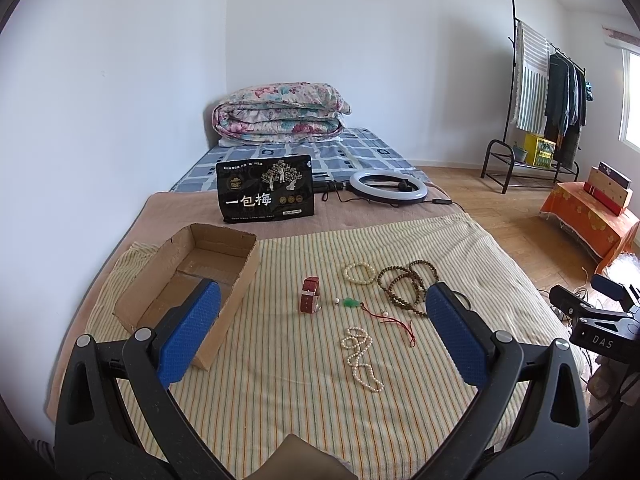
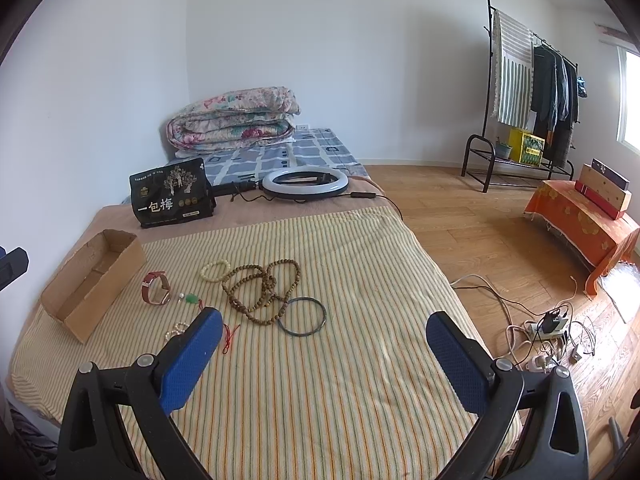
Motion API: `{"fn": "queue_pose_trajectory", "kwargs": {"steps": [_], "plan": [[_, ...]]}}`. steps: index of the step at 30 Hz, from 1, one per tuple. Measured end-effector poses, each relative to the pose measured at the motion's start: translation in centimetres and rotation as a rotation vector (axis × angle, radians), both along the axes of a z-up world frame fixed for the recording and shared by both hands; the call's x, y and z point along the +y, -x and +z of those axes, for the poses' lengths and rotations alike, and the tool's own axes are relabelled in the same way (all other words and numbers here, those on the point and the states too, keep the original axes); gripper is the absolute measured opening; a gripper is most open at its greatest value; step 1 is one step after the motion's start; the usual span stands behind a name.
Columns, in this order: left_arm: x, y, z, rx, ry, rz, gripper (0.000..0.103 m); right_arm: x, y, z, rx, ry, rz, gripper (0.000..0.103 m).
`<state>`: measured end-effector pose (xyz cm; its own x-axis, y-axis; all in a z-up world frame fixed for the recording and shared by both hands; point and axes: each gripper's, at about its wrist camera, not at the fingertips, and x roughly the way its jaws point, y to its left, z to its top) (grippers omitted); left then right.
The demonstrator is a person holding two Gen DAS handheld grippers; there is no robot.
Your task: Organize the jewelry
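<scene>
Jewelry lies spread on a striped bedspread (image 1: 280, 400). An empty cardboard box (image 1: 192, 280) (image 2: 92, 280) stands at the left. Beside it rest a red-strapped watch (image 1: 310, 295) (image 2: 155, 289), a cream bead bracelet (image 1: 359, 273) (image 2: 216, 270), a brown bead necklace (image 1: 406, 286) (image 2: 260, 288), a green pendant on a red cord (image 1: 352, 303) (image 2: 191, 299), a pearl strand (image 1: 360, 354) (image 2: 176, 330) and a dark bangle (image 2: 302, 316). My left gripper (image 1: 322, 300) hovers open above the watch and pendant. Also open, my right gripper (image 2: 324, 326) hangs over the bangle's near side.
A black snack bag (image 1: 265, 189) and a ring light (image 1: 388, 187) with its cable lie farther up the bed, with a folded quilt (image 1: 280, 114) beyond. Right of the bed are wooden floor, a power strip with cables (image 2: 548, 332), an orange-covered bench (image 2: 584, 220) and a clothes rack (image 2: 528, 88).
</scene>
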<state>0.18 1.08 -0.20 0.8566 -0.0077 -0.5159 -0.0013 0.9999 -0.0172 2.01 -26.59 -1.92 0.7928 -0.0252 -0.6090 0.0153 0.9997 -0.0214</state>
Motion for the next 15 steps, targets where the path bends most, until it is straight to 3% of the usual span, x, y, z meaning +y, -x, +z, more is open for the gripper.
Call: {"fn": "queue_pose_trajectory", "kwargs": {"steps": [15], "plan": [[0.07,0.06,-0.04,0.003,0.003,0.001,0.103,0.06,-0.05,-0.11,0.004,-0.003,-0.001,0.103]]}}
